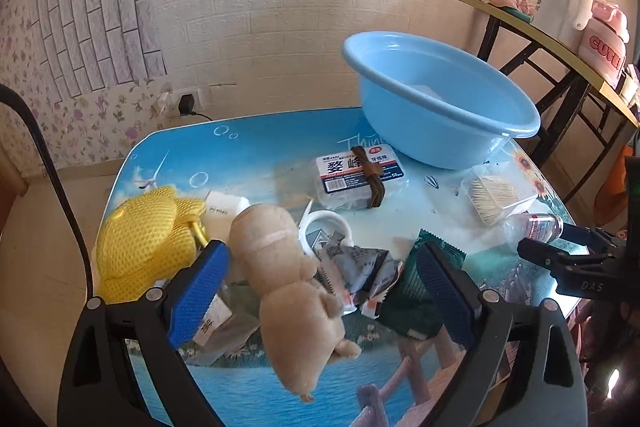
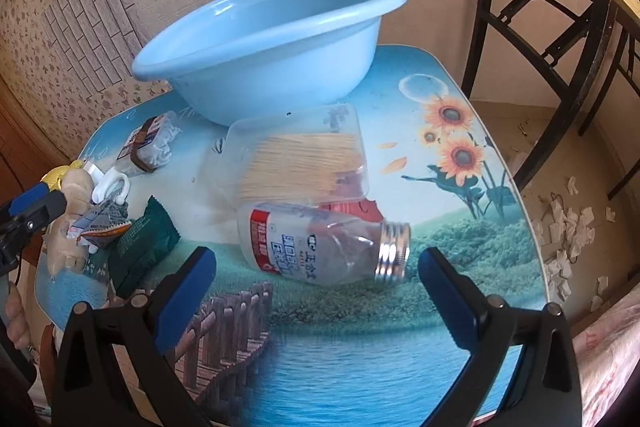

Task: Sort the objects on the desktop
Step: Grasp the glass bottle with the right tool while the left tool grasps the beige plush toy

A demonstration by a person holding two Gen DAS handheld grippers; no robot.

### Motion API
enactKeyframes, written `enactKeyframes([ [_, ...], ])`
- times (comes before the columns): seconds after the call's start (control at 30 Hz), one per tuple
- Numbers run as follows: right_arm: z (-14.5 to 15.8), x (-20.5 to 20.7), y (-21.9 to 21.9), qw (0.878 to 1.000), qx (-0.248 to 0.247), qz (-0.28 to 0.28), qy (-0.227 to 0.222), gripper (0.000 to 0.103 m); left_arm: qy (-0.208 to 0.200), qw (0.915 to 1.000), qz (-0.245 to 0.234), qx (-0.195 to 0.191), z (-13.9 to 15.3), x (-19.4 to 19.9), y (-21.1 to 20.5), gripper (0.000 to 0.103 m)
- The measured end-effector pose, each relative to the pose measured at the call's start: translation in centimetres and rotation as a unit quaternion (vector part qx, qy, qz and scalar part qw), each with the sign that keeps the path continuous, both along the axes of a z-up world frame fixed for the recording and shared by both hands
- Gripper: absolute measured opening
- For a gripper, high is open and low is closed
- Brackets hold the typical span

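Observation:
My left gripper is open, its blue pads either side of a beige plush toy lying on the table. A yellow mesh sponge, a floss pick box, a white ring holder, snack packets and a dark green packet lie around it. My right gripper is open, just in front of a clear bottle lying on its side, silver neck to the right. Behind it lies a clear toothpick box. A blue basin stands at the back; it also shows in the left wrist view.
The table has a printed scenery top; its right edge drops to a floor littered with paper scraps. A dark-framed side table with tissue rolls stands at the right. A wall runs behind.

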State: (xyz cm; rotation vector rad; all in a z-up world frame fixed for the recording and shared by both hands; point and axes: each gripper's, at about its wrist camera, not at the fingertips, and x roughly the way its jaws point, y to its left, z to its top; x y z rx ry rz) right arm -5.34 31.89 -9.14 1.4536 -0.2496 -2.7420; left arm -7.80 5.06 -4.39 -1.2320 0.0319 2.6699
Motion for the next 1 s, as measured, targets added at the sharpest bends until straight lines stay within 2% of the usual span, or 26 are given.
enactKeyframes([
  [0.13,-0.4,-0.8,-0.3,1.0,0.027,-0.011,0.006,0.103,0.008,0.9999,0.015,0.003,0.2,1.0,-1.4,0.095],
  [0.2,-0.1,-0.6,0.1,0.999,0.03,-0.014,0.017,0.088,0.009,0.9997,0.02,0.011,0.2,1.5,-2.4,0.095],
  [0.5,0.9,1.6,1.3,0.999,0.028,-0.025,0.018,0.088,-0.011,0.9984,0.019,0.052,-1.1,3.0,-3.3,0.095],
  [0.7,1.3,2.7,0.3,0.999,0.031,-0.007,0.023,0.088,-0.018,0.9982,-0.001,0.057,-2.0,4.6,-2.5,0.095],
  [0.83,1.4,3.2,0.0,0.999,0.032,-0.002,0.023,0.088,-0.014,0.999,-0.005,0.041,-2.9,3.8,-1.9,0.094],
  [0.9,1.6,3.4,-0.1,0.999,0.032,-0.001,0.027,0.088,-0.016,0.9989,0.0,0.043,-3.2,3.0,-1.9,0.083],
  [0.97,2.0,3.7,-0.1,0.999,0.031,0.0,0.032,0.088,-0.021,0.9989,0.009,0.04,-3.5,2.3,-2.3,0.049],
  [1.0,2.1,3.9,-0.2,0.999,0.031,0.001,0.034,0.088,-0.022,0.9987,0.004,0.045,-3.5,2.1,-2.5,0.048],
])
